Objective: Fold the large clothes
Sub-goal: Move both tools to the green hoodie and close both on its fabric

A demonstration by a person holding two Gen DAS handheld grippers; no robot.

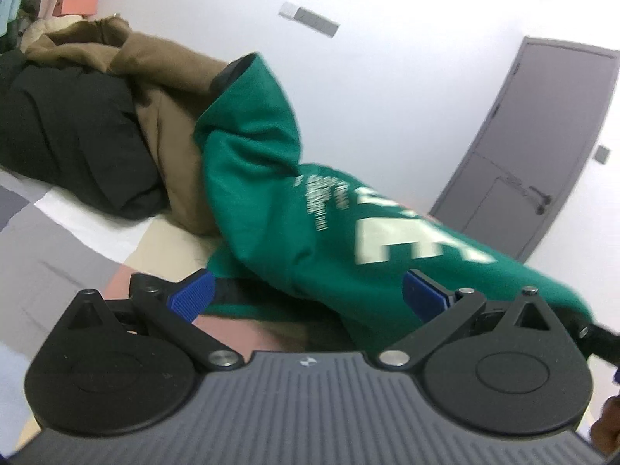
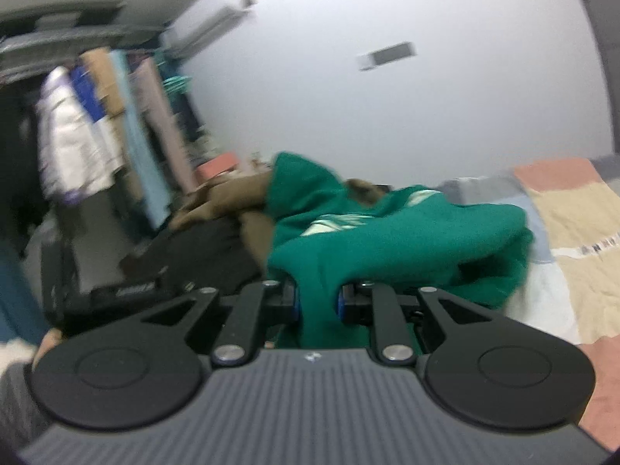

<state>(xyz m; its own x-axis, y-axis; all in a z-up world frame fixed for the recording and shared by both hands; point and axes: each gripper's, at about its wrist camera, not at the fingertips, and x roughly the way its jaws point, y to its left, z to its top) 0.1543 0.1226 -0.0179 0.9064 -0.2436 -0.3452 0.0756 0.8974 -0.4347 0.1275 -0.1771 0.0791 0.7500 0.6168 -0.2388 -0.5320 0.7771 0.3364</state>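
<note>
The right gripper (image 2: 317, 302) is clamped on a fold of the green printed sweatshirt (image 2: 387, 240), lifted off the patchwork bedspread (image 2: 573, 232). Only the left wrist view shows the left gripper (image 1: 308, 294) spread wide, gripping nothing, with the sweatshirt draped between its blue pads (image 1: 192, 296). Behind lie brown and black garments (image 1: 77, 131), then a grey door (image 1: 542, 147); the right view shows hanging clothes (image 2: 97, 128).

White wall (image 1: 387, 77) with a grey door (image 1: 542, 147) at its right. Left of the wall, a rack of hanging garments (image 2: 97, 135). Patchwork bedspread (image 2: 573, 232) below the wall.
</note>
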